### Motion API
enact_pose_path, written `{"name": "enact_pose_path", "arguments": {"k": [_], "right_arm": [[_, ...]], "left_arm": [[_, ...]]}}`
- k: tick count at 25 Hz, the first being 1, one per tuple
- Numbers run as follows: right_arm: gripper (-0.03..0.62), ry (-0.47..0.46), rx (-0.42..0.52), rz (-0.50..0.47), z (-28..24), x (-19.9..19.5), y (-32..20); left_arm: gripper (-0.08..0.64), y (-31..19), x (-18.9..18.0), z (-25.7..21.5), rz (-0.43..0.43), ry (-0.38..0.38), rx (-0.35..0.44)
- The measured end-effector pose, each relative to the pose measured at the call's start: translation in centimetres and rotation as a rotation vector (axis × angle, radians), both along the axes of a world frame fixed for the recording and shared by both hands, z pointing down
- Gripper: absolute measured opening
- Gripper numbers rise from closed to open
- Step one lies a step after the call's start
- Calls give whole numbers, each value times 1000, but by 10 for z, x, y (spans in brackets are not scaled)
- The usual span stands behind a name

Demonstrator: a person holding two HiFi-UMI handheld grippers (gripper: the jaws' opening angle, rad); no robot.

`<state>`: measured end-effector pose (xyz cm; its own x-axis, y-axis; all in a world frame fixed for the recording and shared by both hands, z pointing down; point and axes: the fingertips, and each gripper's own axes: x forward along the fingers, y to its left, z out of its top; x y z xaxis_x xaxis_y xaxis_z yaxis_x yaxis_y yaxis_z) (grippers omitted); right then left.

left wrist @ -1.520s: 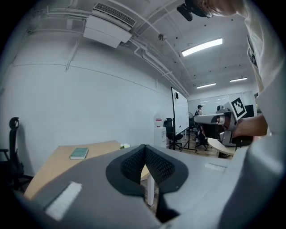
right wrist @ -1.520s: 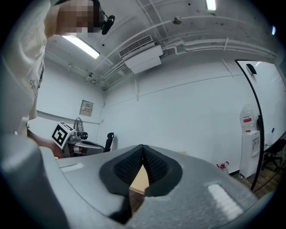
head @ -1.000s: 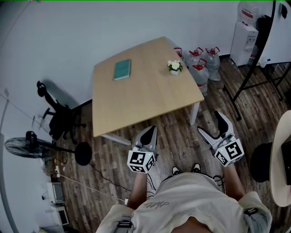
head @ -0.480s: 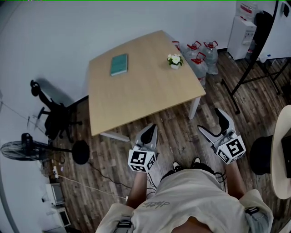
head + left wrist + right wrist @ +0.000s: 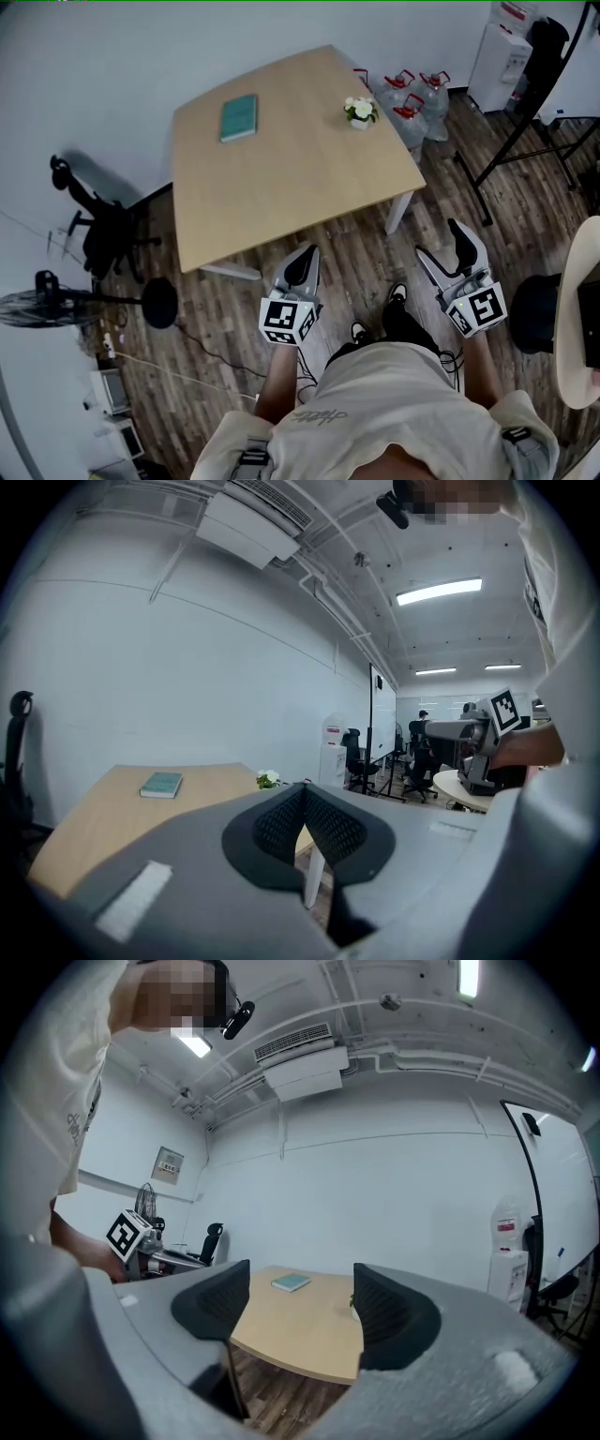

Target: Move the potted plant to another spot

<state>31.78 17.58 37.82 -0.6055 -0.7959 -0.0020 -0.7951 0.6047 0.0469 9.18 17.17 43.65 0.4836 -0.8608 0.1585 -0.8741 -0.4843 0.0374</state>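
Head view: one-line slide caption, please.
Short of the wooden table bearing potted plant and teal book: left gripper shut, right gripper open and empty, jaws having just closed slightly.

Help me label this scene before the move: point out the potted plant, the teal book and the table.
potted plant point(image 5: 360, 109): head view, on its white flowers.
teal book point(image 5: 238, 117): head view, middle of its cover.
table point(image 5: 300, 178): head view, bare part of the wooden top.
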Motion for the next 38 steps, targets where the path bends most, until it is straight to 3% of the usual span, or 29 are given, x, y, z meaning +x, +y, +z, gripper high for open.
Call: {"name": "enact_pose_path", "arguments": {"k": [10,18,27,32,38], "right_arm": [[345,-56,-18,-48,8,15,-70],[327,-23,3,-103,12,32,-133],[327,-39,-20,-159,28,50,-175],[328,-45,-40,-177,36,62,-196],[345,-45,-81,-216,47,50,-220]], "left_arm": [[18,-58,14,-16,-46,-54,14],[18,-113,26,-30,-168,-58,40],[18,-144,52,-16,-204,-80,2],[18,-161,69,-17,-194,-129,-2],[18,-174,64,-12,-202,-136,-34]]}}
